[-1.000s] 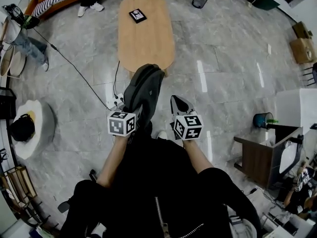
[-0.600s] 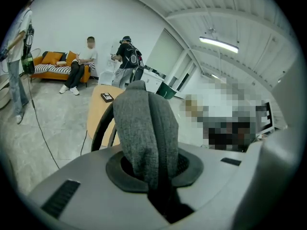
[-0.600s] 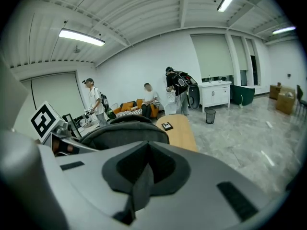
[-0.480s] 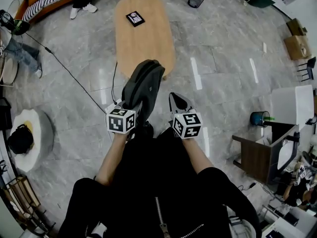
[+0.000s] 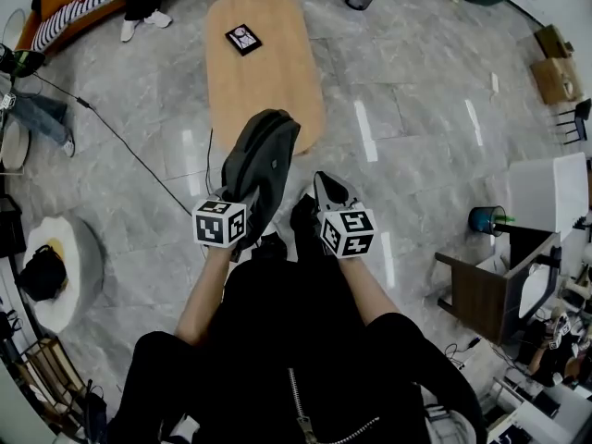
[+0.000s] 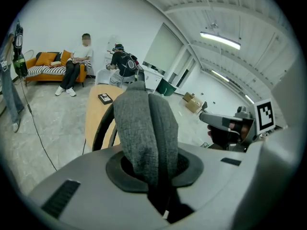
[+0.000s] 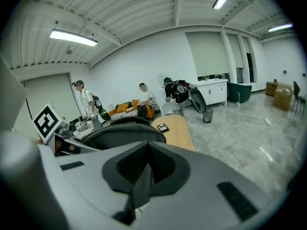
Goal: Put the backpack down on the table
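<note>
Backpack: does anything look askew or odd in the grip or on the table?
Nothing stands out. The backpack hangs in the air, left gripper shut on its grey padded part, right gripper on a thin strap. The table ahead carries a small black item.

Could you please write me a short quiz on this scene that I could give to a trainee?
1. True or false: the backpack already lies on the table.
2. What lies on the table? A) a small flat black item B) a mug C) a laptop
3. Which gripper is clamped on the backpack's grey fabric?
Key: 1 false, it is held up in the air; 2 A; 3 the left gripper.
</note>
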The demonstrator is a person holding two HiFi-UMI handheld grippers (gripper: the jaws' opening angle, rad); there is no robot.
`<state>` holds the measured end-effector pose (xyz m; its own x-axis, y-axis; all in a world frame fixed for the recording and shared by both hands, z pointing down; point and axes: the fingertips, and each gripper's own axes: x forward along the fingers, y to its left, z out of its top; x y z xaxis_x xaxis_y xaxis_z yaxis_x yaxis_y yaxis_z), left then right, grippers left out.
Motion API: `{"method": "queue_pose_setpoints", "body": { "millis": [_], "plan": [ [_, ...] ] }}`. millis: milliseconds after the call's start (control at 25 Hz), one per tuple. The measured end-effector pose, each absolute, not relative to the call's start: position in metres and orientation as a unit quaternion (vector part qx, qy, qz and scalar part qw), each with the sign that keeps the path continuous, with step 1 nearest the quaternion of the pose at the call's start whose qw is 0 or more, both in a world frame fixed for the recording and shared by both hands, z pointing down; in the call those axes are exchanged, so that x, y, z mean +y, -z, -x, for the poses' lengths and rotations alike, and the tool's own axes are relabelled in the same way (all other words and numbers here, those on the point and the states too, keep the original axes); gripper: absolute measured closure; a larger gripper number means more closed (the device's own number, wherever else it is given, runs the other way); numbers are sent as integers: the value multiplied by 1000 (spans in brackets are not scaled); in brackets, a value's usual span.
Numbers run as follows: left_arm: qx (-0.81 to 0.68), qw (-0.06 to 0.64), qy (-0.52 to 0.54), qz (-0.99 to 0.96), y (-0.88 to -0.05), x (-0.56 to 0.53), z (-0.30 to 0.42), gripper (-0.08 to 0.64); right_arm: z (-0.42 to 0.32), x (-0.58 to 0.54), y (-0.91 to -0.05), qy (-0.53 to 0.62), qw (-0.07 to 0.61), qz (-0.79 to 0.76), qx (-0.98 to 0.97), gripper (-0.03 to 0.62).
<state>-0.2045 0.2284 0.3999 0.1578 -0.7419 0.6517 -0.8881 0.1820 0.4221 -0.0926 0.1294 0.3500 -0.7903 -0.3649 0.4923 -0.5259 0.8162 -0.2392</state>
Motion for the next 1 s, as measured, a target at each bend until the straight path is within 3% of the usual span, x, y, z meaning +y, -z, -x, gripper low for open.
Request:
{"method": "queue_pose_setpoints", "body": {
  "millis": [520, 1000],
  "plan": [
    [-670, 424, -86, -604, -393, 124, 221, 482, 145, 15, -350, -203, 208, -173, -941, 582],
    [-649, 412, -77, -635, -386, 19, 211, 482, 120, -60, -360, -219, 219, -202, -929, 581]
  ]
}}
